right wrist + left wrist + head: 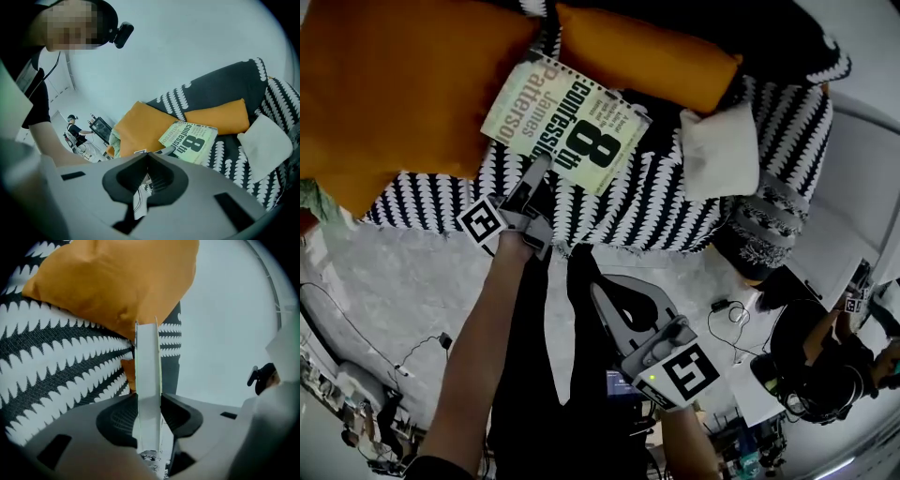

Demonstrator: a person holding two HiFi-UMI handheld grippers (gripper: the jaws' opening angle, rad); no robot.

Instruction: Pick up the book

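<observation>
A pale green paperback book [565,124] with a big black "8" on its cover hangs lifted over the black-and-white patterned sofa [666,211]. My left gripper [538,172] is shut on the book's lower edge. In the left gripper view the book [148,366] stands edge-on, with both pads pressed on its sides at my left gripper [149,398]. My right gripper [596,287] hangs lower, in front of the sofa, shut with nothing in it. In the right gripper view its jaws meet at my right gripper [147,155], and the book [190,141] shows beyond.
A large orange cushion [384,84] lies left of the book, a second orange cushion [647,56] behind it. A white cushion [719,150] sits at the right. Cables [731,311] lie on the pale floor. Another person [825,352] stands at the lower right.
</observation>
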